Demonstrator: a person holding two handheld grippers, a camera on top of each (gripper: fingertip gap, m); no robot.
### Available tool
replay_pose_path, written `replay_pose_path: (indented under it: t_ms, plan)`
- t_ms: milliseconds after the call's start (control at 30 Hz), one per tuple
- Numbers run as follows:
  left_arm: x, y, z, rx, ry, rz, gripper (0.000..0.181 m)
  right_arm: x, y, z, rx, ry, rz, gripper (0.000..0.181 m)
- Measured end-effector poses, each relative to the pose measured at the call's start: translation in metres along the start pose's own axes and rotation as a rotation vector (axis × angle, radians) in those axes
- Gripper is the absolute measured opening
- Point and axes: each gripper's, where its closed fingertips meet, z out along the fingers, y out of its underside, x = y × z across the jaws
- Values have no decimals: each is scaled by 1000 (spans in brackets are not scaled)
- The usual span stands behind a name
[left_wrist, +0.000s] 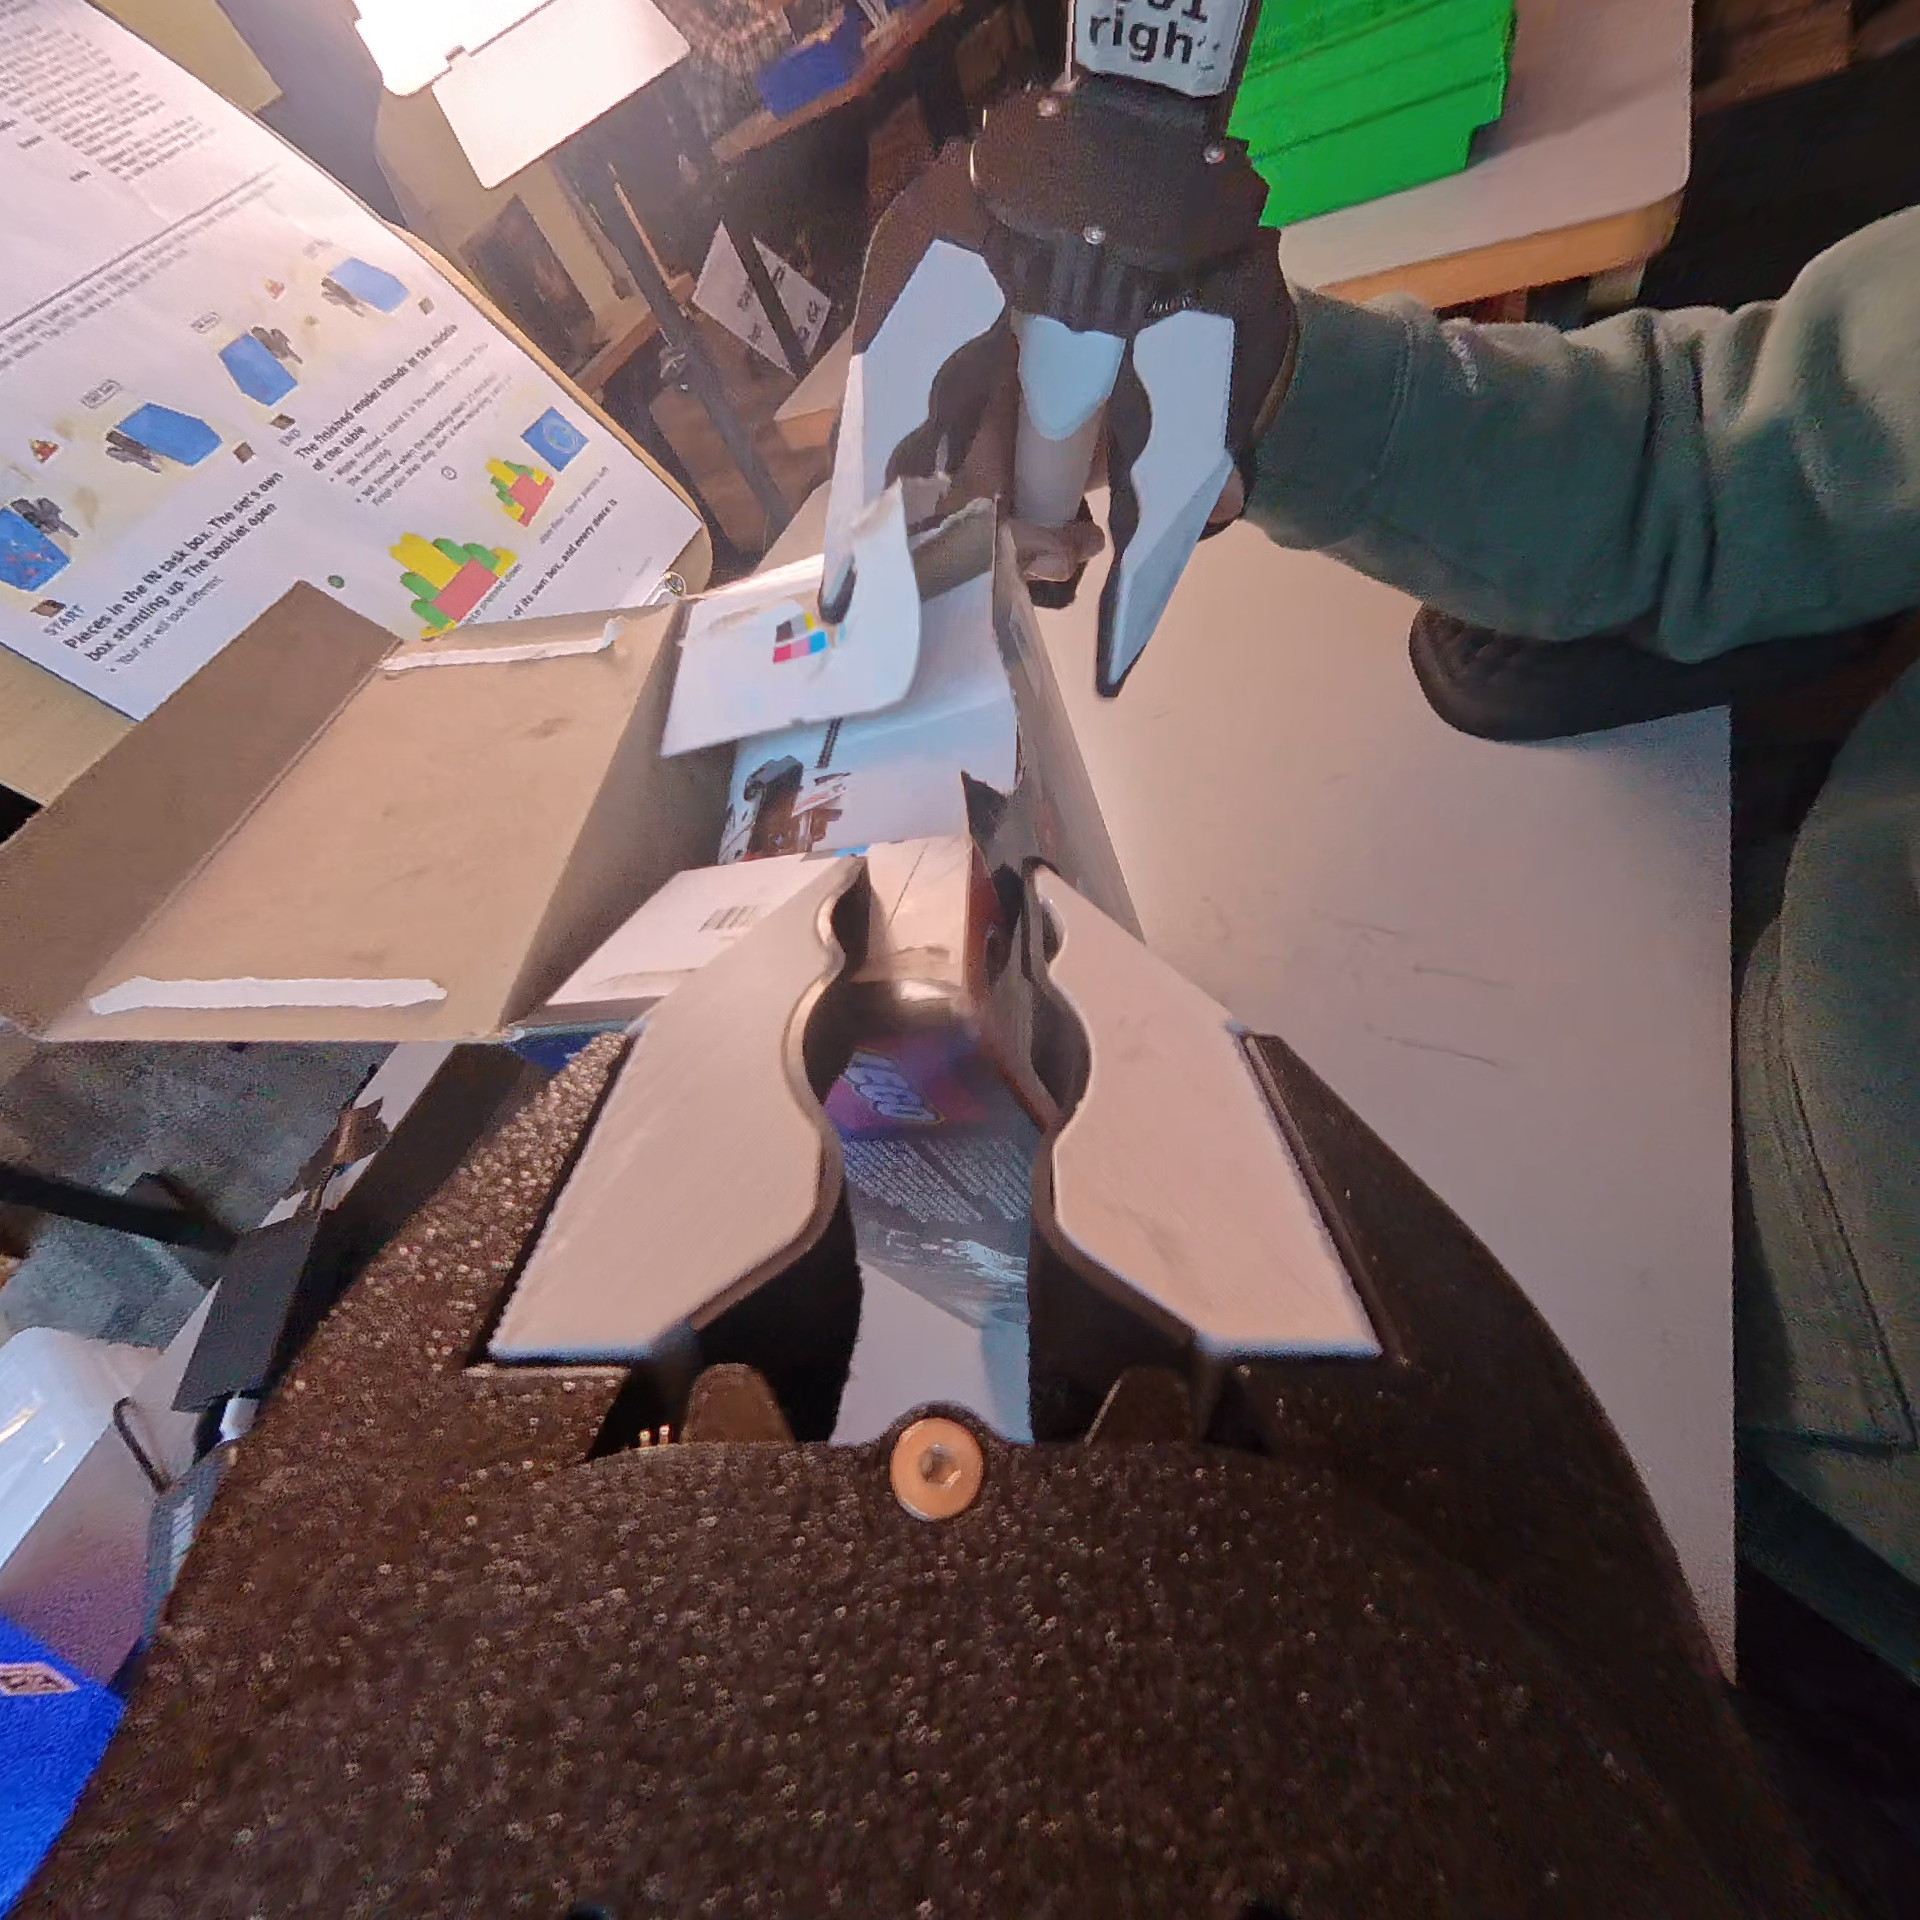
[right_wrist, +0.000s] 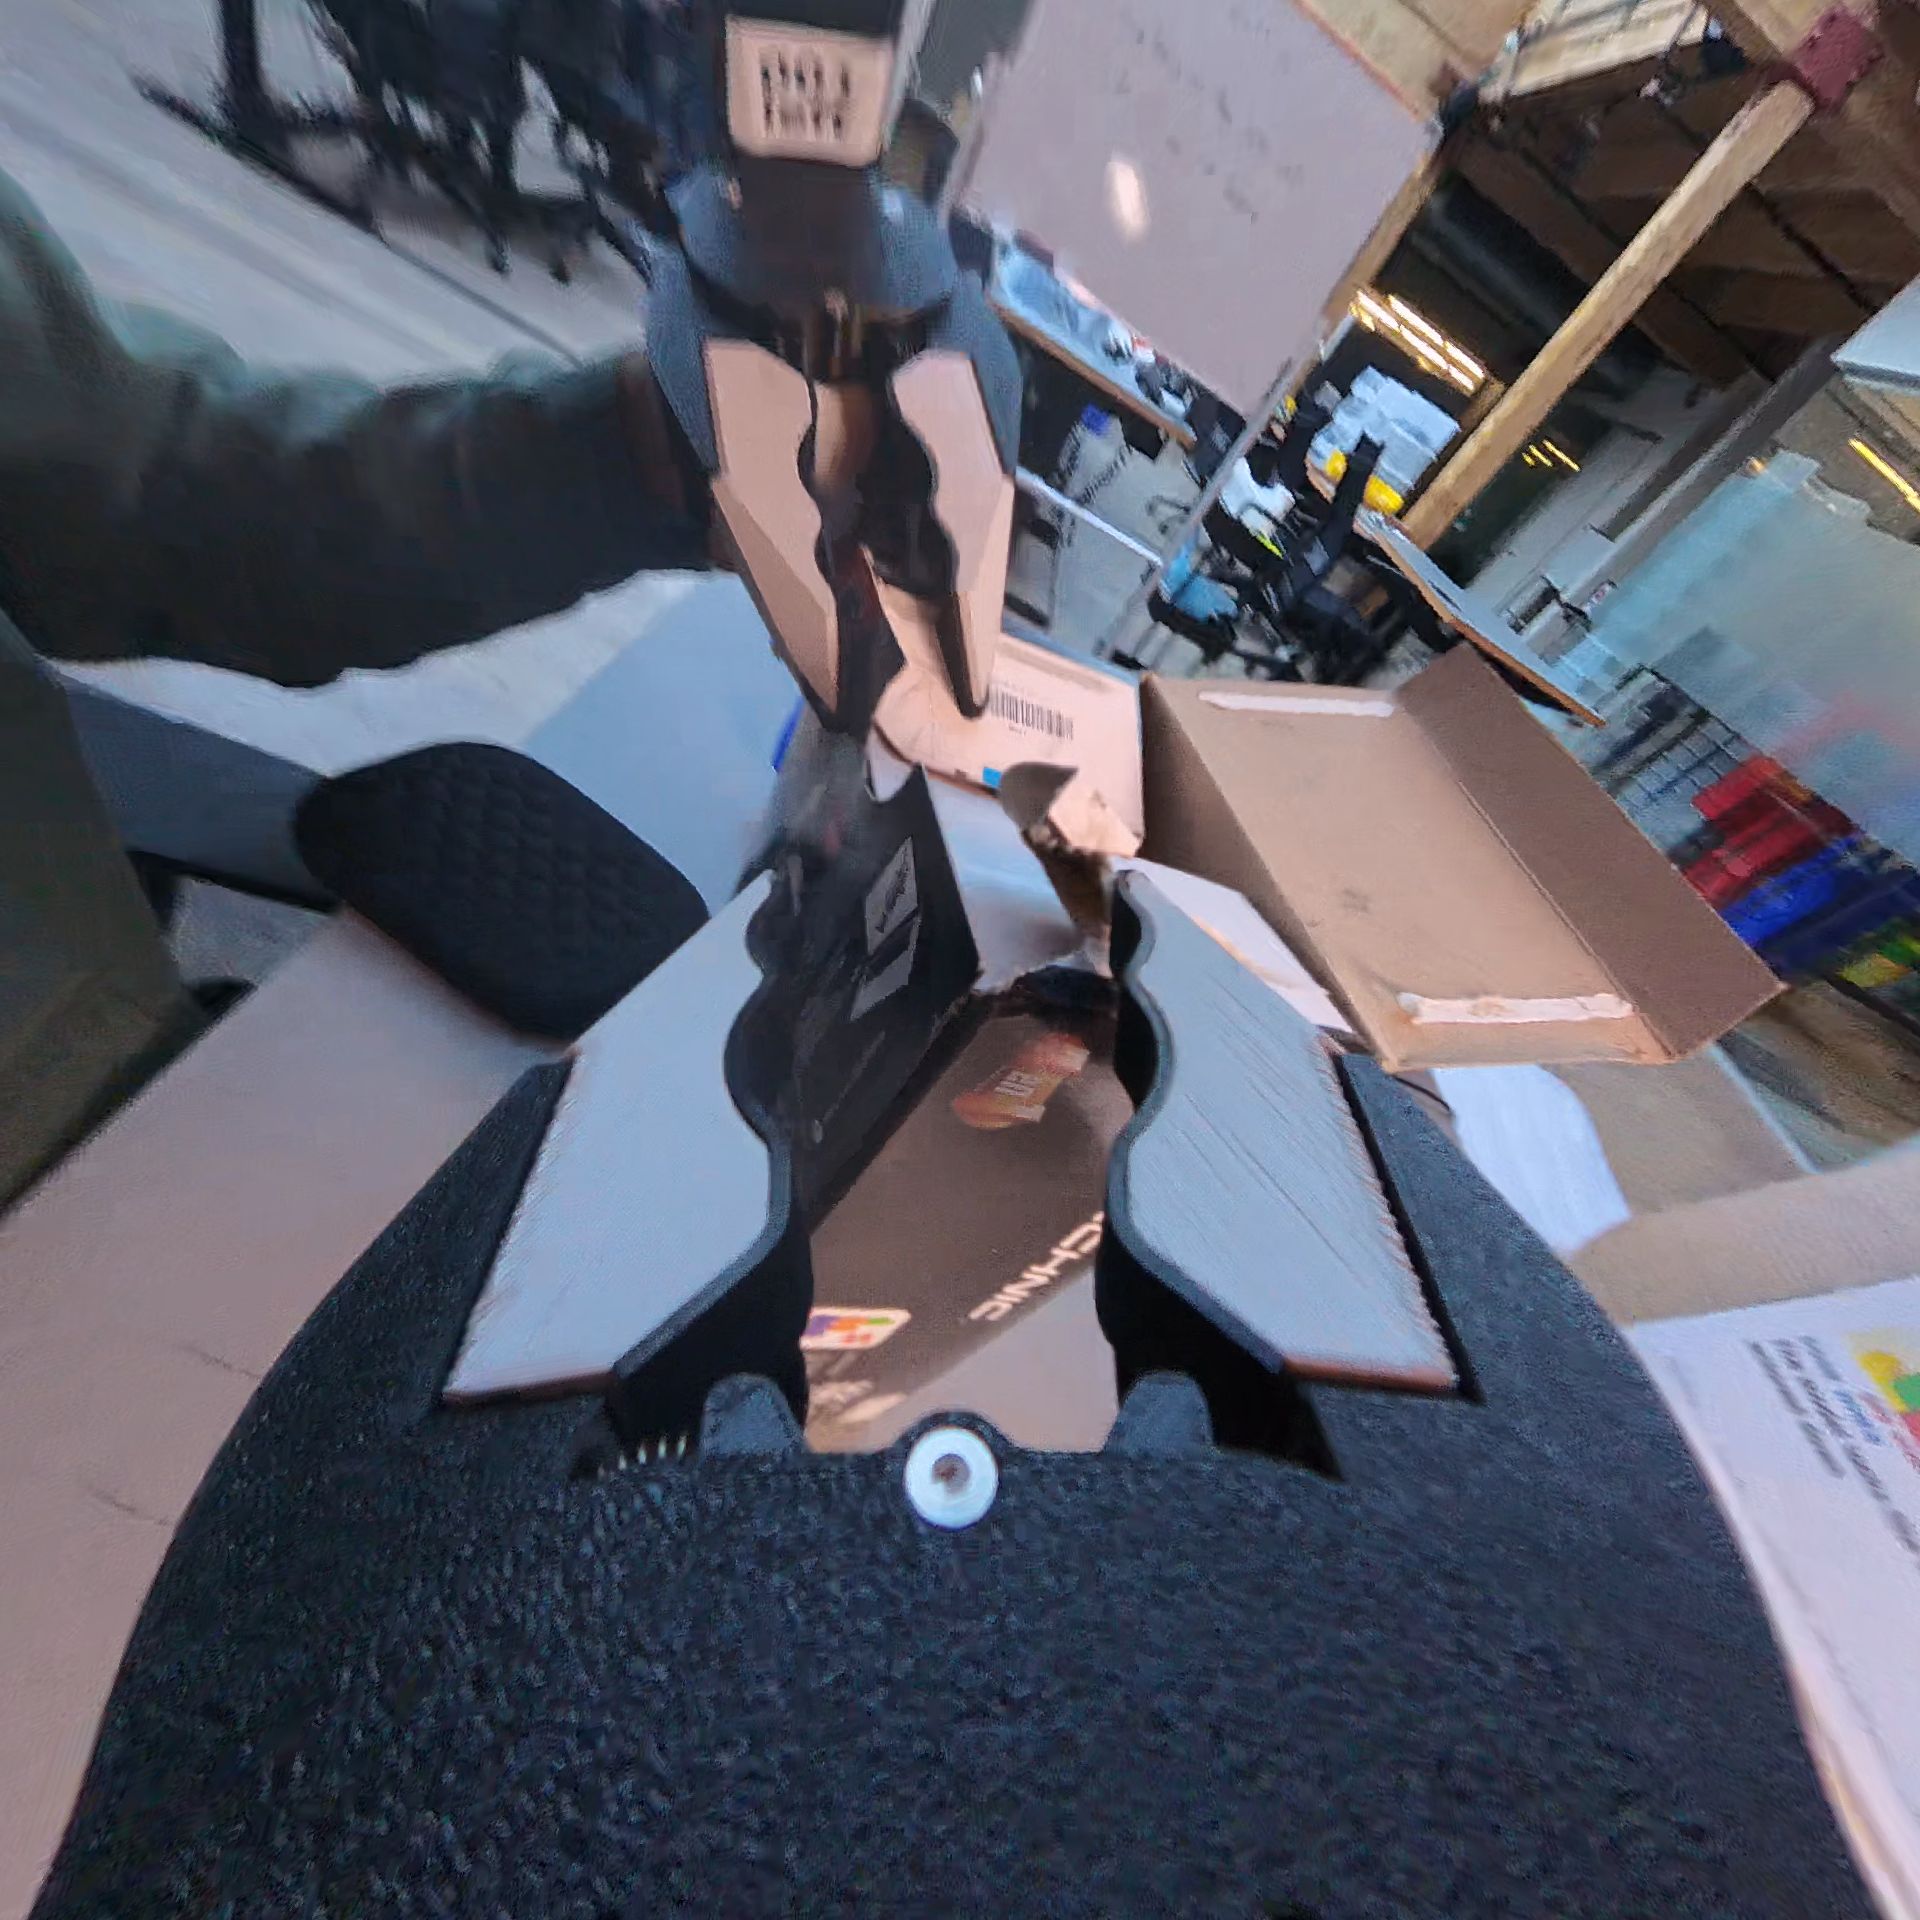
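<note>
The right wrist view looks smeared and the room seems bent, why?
Right wrist view: motion blur smears the left gripper and the sleeve; its wide-angle lens curves the wooden beam. Left wrist view: sharper, with glare on the lamp.

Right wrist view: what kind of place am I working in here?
Probably a workshop or lab, not a home: rows of cluttered workbenches, office chairs and stacked coloured storage bins fill the background, with a whiteboard behind.
</note>
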Motion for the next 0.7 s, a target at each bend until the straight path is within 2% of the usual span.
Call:
replay_pose_path:
  t_ms: [67,133,200,267,333,433,467,500,567,600,633,700]
  plan:
    - [-5,1,-1,28,11,-15,26,7,-15,-16,134,-38,119,60]
    - [-3,-1,-2,68,65,-24,23,29,-20,-35,235,5,221,60]
    - [-1,-3,-1,89,100,-9,22,64,-7,-50,290,108,385,60]
    - [0,-4,0,100,120,21,21,91,24,-53,290,150,612,66]
    - [2,-6,2,117,147,38,20,95,42,-44,359,37,832,80]
    - [1,-8,7,144,184,57,18,97,48,-23,467,-130,1062,92]
    - [1,-9,9,155,197,61,18,99,48,-17,470,-137,1069,91]
    - [0,-10,13,162,208,61,18,103,45,-15,490,-123,1052,81]
    - [-3,-13,20,180,226,58,18,109,26,-27,588,-106,992,48]
    - [-4,-14,24,191,235,51,19,111,18,-35,609,-73,944,39]
    - [-5,-16,27,205,245,35,21,110,11,-44,611,-35,855,24]
    - [-12,-19,35,233,228,-8,22,101,-1,-60,566,30,664,14]
